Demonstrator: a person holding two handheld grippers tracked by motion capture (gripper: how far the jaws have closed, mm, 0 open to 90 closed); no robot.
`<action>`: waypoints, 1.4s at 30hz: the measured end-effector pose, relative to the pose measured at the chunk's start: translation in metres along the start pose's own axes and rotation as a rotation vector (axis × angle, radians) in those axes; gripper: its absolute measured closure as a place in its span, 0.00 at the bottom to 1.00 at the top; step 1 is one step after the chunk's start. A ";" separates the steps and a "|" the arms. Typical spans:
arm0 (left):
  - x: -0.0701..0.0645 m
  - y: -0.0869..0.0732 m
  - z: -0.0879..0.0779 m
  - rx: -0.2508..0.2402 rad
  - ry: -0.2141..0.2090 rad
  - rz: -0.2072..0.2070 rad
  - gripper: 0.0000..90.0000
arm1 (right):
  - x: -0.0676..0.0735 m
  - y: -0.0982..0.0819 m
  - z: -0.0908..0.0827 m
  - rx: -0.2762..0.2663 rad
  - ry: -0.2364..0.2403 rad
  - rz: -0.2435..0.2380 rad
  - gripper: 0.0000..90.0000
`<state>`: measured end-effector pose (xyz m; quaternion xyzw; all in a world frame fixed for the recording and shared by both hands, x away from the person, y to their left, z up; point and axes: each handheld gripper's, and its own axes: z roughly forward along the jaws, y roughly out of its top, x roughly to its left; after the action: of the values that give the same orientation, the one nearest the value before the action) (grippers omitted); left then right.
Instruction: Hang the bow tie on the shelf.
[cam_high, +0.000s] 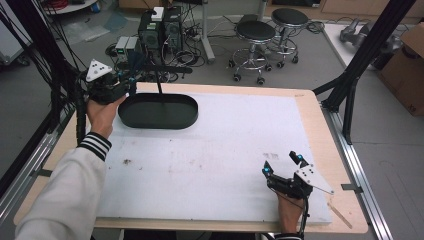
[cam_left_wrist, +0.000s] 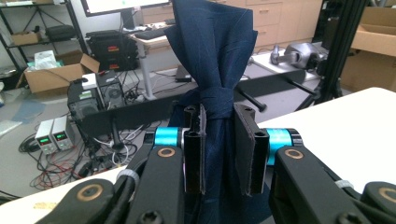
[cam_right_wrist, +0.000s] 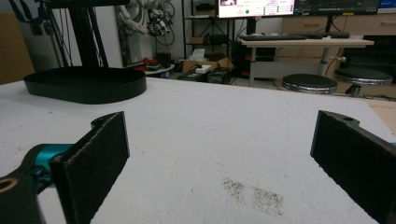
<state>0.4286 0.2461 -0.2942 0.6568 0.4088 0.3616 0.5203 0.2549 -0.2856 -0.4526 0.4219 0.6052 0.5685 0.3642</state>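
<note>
Dark blue cloth (cam_left_wrist: 212, 56) is clamped in the left gripper (cam_left_wrist: 219, 149), held near the black tray (cam_high: 158, 111) at the surface's far-left corner; placing likely remains. Right gripper (cam_high: 282, 165) is released, idle.

The cloth (cam_left_wrist: 212, 60) is dark navy blue, plain, with no pattern. The tray (cam_high: 158, 111) is matt black. The tabletop (cam_high: 220, 150) is white with light wood edges and a few grey smudges. The fingers (cam_left_wrist: 194, 149) are black, with turquoise collars behind them.

No lettering, label, brand or number is sharp enough to read anywhere here.
</note>
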 end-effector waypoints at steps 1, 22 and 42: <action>0.003 0.002 0.004 -0.003 0.007 -0.005 0.83 | 0.000 0.000 0.000 -0.003 0.001 -0.004 0.04; 0.003 0.016 0.038 -0.024 -0.011 -0.048 0.83 | -0.001 0.000 0.001 0.004 0.002 0.001 0.04; -0.019 0.004 0.060 -0.005 -0.072 -0.044 0.83 | -0.001 0.000 0.000 0.003 0.004 0.002 0.04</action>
<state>0.4750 0.2049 -0.3031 0.6588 0.4033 0.3274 0.5442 0.2555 -0.2860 -0.4525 0.4219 0.6062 0.5690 0.3616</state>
